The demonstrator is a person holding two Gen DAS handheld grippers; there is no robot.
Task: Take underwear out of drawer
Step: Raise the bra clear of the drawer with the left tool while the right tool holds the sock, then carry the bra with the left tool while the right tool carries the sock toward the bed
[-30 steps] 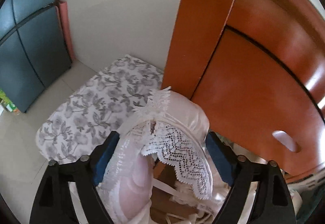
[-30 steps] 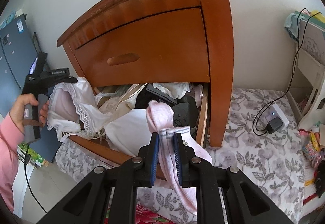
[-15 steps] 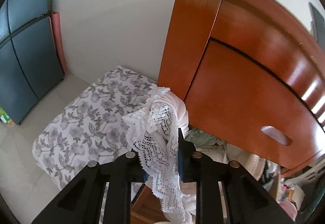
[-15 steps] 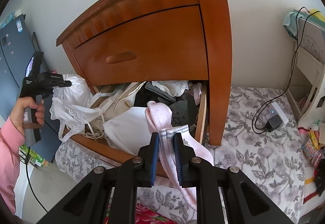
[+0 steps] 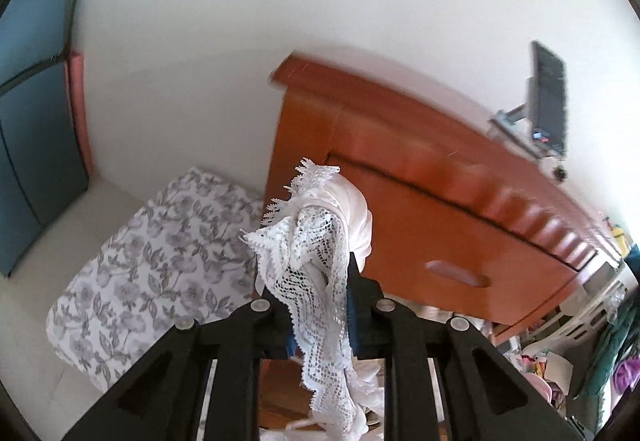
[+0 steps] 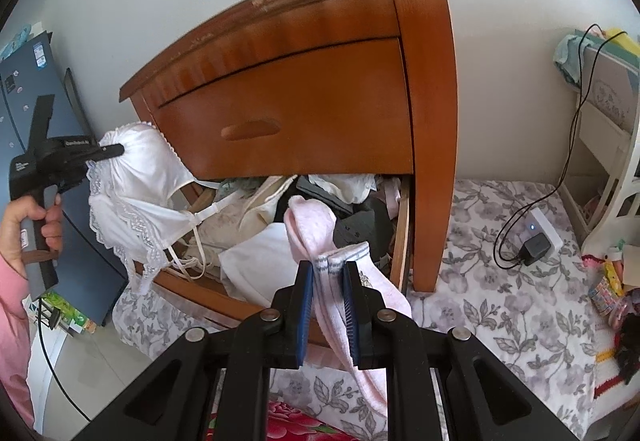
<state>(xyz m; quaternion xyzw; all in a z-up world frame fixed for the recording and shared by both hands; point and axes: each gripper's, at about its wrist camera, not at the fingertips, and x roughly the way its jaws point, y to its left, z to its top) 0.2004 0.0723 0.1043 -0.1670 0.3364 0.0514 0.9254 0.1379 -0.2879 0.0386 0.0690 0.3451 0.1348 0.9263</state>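
Observation:
A white lace bra [image 5: 320, 257] hangs from my left gripper [image 5: 318, 305], which is shut on its lace edge. In the right wrist view the same bra [image 6: 148, 197] dangles from the left gripper [image 6: 114, 150] left of the wooden nightstand [image 6: 320, 89], with its straps trailing into the open bottom drawer [image 6: 200, 291]. My right gripper [image 6: 327, 301] is shut on pink socks [image 6: 316, 233] with a grey-striped cuff, held in front of the drawer. The drawer is stuffed with several white, beige and black garments.
A floral mattress [image 6: 500, 293] lies on the floor around the nightstand. A charger and white power bank [image 6: 536, 241] with a black cable rest on it at right. A blue cabinet [image 5: 24, 113] stands at left. A phone on a stand [image 5: 548, 101] tops the nightstand.
The left gripper closed on the bra a second ago and has since lifted it up and away from the drawer. The right gripper has stayed shut on the socks, nearly still.

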